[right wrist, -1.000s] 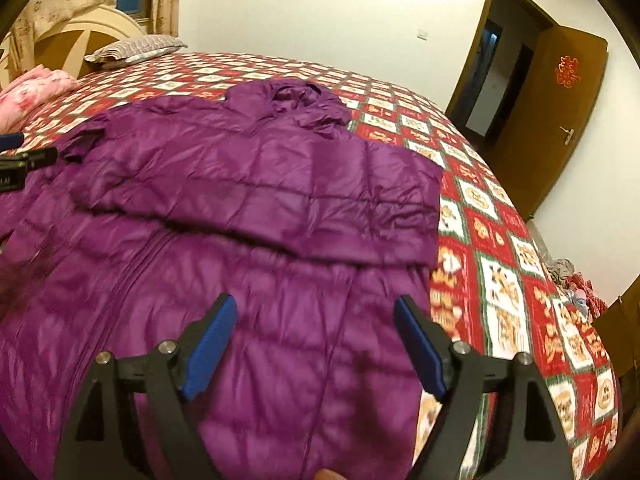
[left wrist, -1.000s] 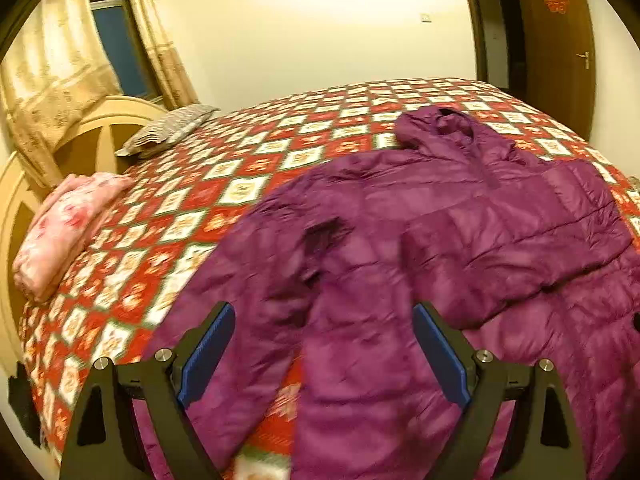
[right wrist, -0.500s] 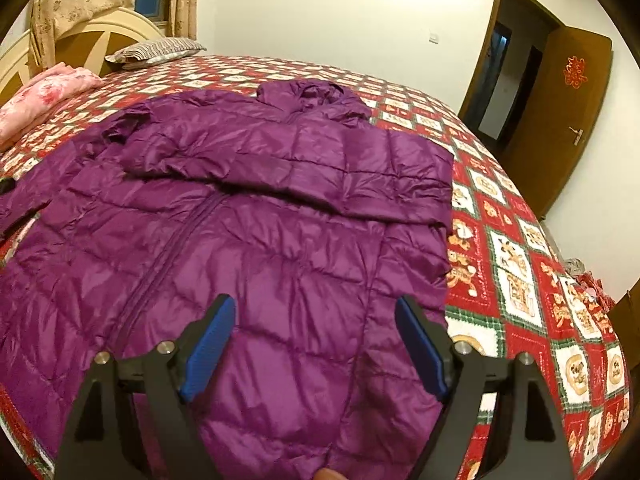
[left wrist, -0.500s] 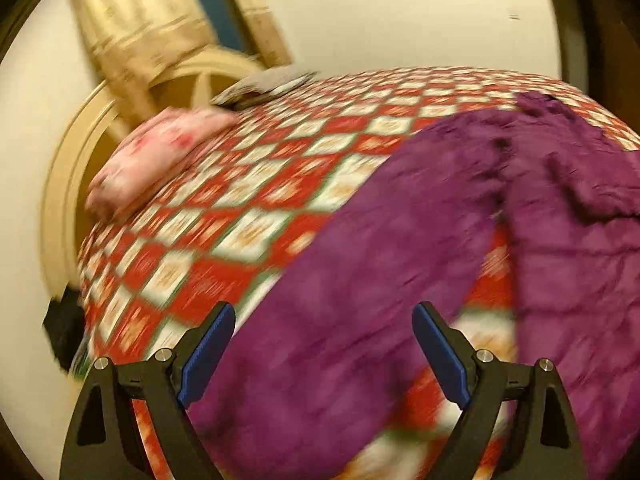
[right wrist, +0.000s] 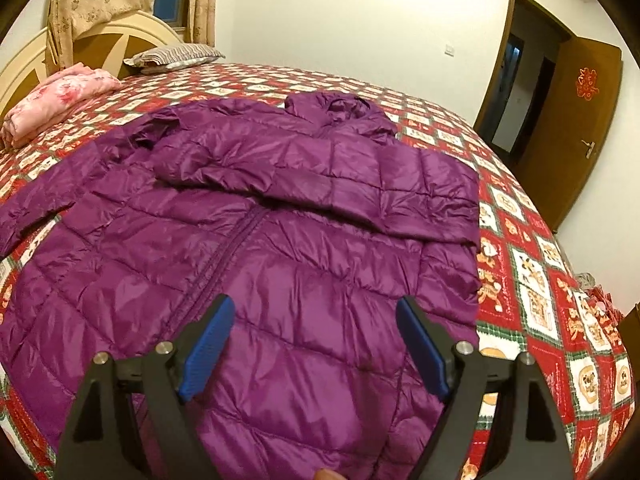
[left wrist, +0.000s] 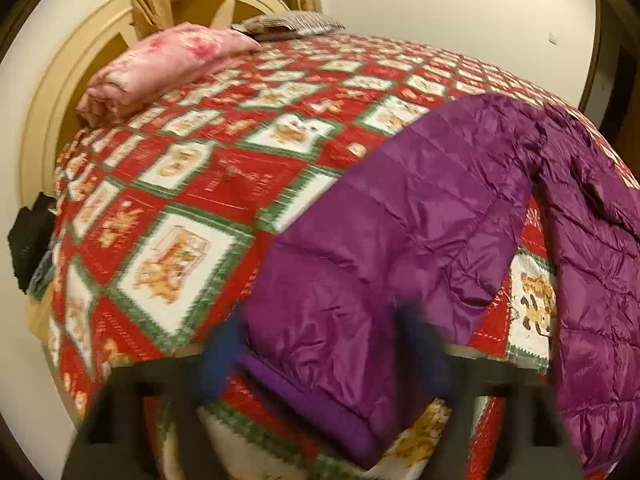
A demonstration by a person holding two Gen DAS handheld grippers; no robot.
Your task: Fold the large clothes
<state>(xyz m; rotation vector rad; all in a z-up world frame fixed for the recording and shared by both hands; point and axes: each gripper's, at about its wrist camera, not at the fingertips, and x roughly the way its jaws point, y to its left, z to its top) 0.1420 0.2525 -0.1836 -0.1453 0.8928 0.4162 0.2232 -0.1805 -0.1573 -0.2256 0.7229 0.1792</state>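
Jacket, a purple padded one with a hood, is lying front side up and spread flat on the bed, which is wearing a red, white and green patterned quilt. One sleeve of the jacket is lying folded across its chest, below the hood, and the other sleeve is stretching away from the jacket body over the quilt toward the near edge of the bed. The right gripper is hanging above the lower part of the jacket, just beside its zipper line, with its blue pads spread wide and nothing between them. The left gripper is sitting at the cuff end of the stretched sleeve, and its fingers are showing on both sides of the cuff, but it is blurred, so I cannot tell if it is spread or pinching the cloth. Far from the jacket, at the head of the bed, a folded pink blanket and a striped pillow are lying in front of the cream headboard. A brown door is standing open beyond the far side of the bed from the blanket.
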